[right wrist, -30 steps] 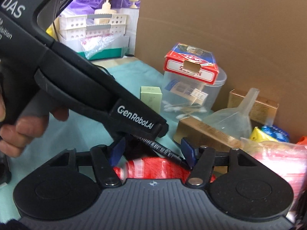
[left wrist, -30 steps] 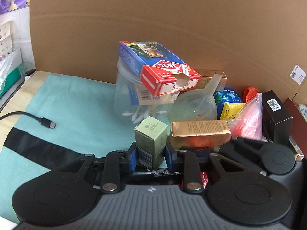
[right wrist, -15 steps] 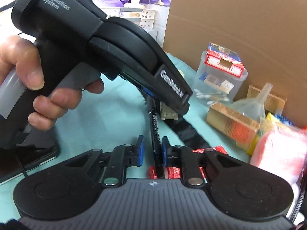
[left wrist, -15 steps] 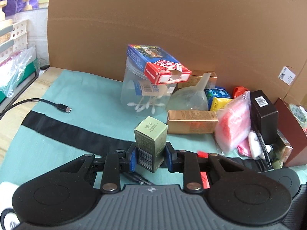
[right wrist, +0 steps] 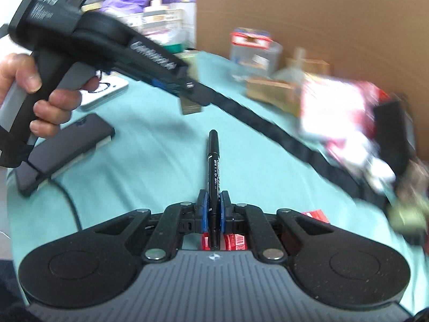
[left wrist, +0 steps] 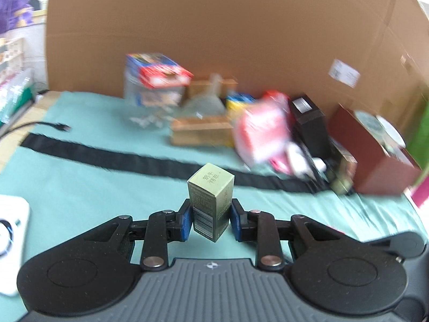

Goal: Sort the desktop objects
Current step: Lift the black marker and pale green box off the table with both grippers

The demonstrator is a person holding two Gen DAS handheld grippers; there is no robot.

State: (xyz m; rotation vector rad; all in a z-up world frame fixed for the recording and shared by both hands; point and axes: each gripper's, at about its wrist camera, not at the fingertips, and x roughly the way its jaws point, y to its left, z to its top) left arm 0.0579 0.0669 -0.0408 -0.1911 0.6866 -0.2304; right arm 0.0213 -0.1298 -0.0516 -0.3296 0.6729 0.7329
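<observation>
My left gripper is shut on a small olive-green box, held upright above the teal cloth. My right gripper is shut on a black marker pen that points forward over the cloth. The left gripper's body, held by a hand, shows in the right wrist view with the green box under its tip. A blurred pile lies at the back: a clear jar with a red-blue box on top, a gold box, a pink-red packet, a black box.
A brown cardboard wall stands behind the pile. A black band crosses the cloth. A dark red box is at the right. A dark phone and a white device lie at the left. A red packet lies under my right gripper.
Both grippers have pulled back from the pile, the left carrying the green box, the right carrying the marker. The pile now looks farther away and blurred.
</observation>
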